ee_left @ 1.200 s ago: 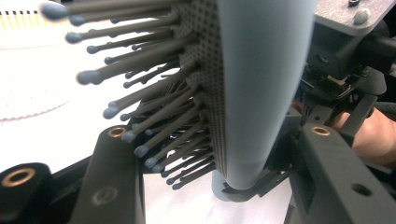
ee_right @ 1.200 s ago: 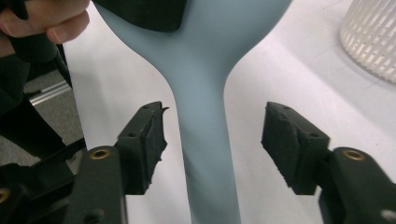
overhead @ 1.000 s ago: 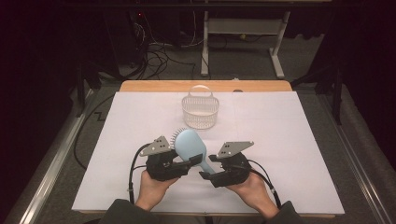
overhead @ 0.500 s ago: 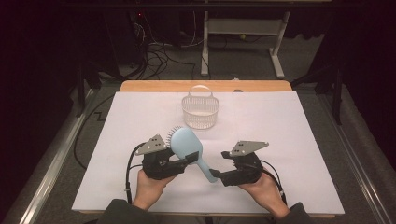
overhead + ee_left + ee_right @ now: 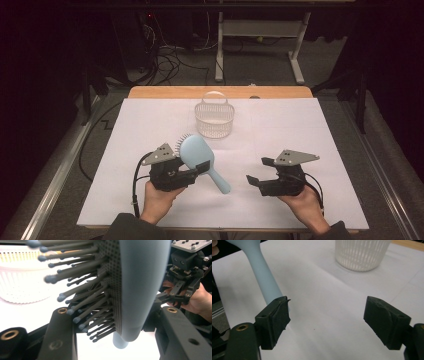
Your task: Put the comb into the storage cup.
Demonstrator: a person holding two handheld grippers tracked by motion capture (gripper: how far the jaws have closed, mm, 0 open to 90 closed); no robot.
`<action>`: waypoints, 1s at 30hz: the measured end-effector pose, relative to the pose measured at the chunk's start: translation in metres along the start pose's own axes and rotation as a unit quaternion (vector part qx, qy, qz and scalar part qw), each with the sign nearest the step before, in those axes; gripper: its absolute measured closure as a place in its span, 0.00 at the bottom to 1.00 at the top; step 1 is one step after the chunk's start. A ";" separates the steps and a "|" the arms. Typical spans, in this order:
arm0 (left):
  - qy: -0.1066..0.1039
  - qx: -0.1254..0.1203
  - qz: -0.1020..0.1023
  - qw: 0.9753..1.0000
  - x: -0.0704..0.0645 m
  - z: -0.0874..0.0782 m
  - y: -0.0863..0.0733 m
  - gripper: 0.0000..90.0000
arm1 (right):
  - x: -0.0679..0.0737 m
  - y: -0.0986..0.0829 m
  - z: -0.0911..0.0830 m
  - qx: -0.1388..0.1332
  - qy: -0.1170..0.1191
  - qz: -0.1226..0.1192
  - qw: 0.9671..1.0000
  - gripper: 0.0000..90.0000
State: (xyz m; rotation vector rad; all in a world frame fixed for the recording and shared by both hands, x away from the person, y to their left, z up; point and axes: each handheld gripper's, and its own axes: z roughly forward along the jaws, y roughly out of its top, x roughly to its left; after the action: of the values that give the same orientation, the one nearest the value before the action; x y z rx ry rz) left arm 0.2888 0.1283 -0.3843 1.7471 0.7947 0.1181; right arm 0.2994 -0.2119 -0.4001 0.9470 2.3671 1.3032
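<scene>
A light blue hairbrush with grey bristles is tilted up off the white table cover, its handle pointing down and right. My left gripper is shut on the brush's head; in the left gripper view the head stands between the two jaws, bristles to the left. My right gripper is open with nothing between its jaws, a short way right of the handle's end. In the right gripper view the handle runs past the left jaw, outside the open gripper.
A white slotted plastic basket with a loop handle stands at the back centre, also shown as the basket ahead of the right gripper. The wooden table edge lies behind it. Cables and desk legs are on the floor beyond.
My right gripper has opened off the brush handle and drawn away to the right. The left gripper keeps the brush and has shifted slightly left.
</scene>
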 end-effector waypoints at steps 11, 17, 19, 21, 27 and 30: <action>0.005 -0.002 0.001 1.000 0.001 -0.003 0.000 0.56 | -0.022 -0.022 -0.027 -0.034 -0.023 0.019 0.999 0.20; 0.007 0.001 0.000 1.000 0.002 -0.002 -0.002 0.56 | -0.034 -0.041 -0.038 -0.042 -0.036 0.034 0.998 0.19; 0.007 0.003 0.001 1.000 0.002 -0.001 -0.002 0.56 | -0.038 -0.047 -0.040 -0.041 -0.038 0.040 0.998 0.19; 0.008 0.003 0.000 1.000 0.002 -0.001 -0.002 0.56 | -0.041 -0.052 -0.043 -0.044 -0.049 0.042 0.997 0.19; 0.015 0.003 0.000 1.000 0.004 -0.002 -0.003 0.56 | -0.051 -0.068 -0.053 -0.063 -0.072 0.060 0.994 0.19; 0.019 0.004 0.000 1.000 0.005 -0.004 -0.004 0.56 | -0.055 -0.077 -0.057 -0.067 -0.082 0.067 0.992 0.19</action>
State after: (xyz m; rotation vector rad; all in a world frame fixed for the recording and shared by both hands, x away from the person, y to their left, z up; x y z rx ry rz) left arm 0.2896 0.1348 -0.3878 1.7566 0.8244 0.1479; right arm 0.2792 -0.3141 -0.4357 1.1416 2.0973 1.3555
